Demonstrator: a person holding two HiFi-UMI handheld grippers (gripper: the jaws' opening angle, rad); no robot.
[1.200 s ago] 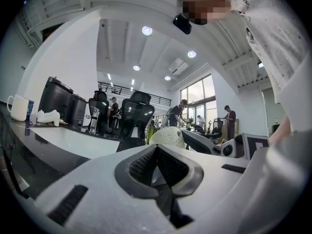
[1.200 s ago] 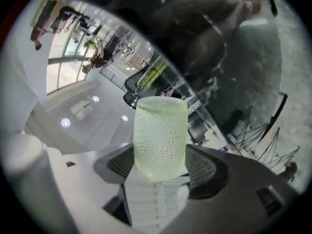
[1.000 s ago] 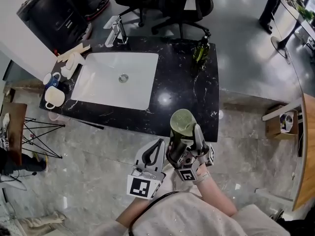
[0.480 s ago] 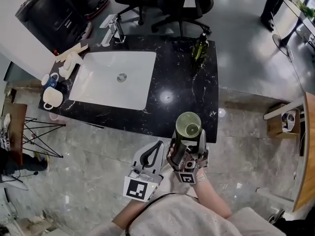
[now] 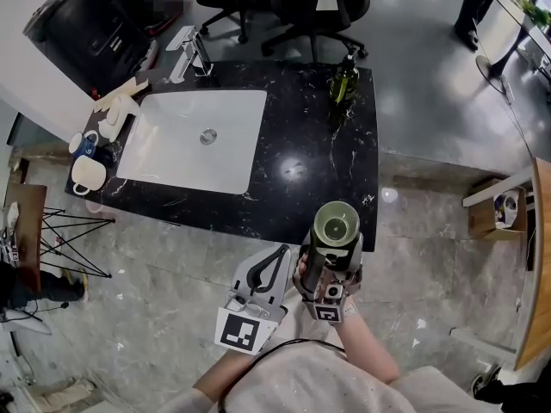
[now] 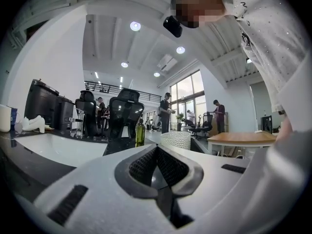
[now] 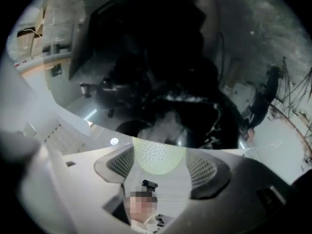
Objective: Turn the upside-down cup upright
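Note:
A green-tinted textured glass cup [image 5: 336, 224] is held in the air just off the black counter's [image 5: 318, 162] front right corner. Its round end faces the head camera, and I seem to look down into it. My right gripper [image 5: 330, 261] is shut on the cup's lower part. In the right gripper view the cup [image 7: 156, 155] fills the space between the two pads [image 7: 202, 167]. My left gripper [image 5: 277, 256] hangs just left of it, shut and holding nothing. In the left gripper view the cup [image 6: 175, 139] shows beyond the closed jaws [image 6: 157, 150].
A white sink [image 5: 172, 144] with a faucet [image 5: 188, 50] is set in the counter's left half. A green bottle [image 5: 342, 80] stands at the back right corner. Mugs [image 5: 86, 175] sit at the left end. Office chairs [image 5: 301, 7] stand behind the counter.
The right gripper has turned the cup from tilted to nearly straight at the head camera and shifted it slightly right. The left gripper has stayed beside it, shut.

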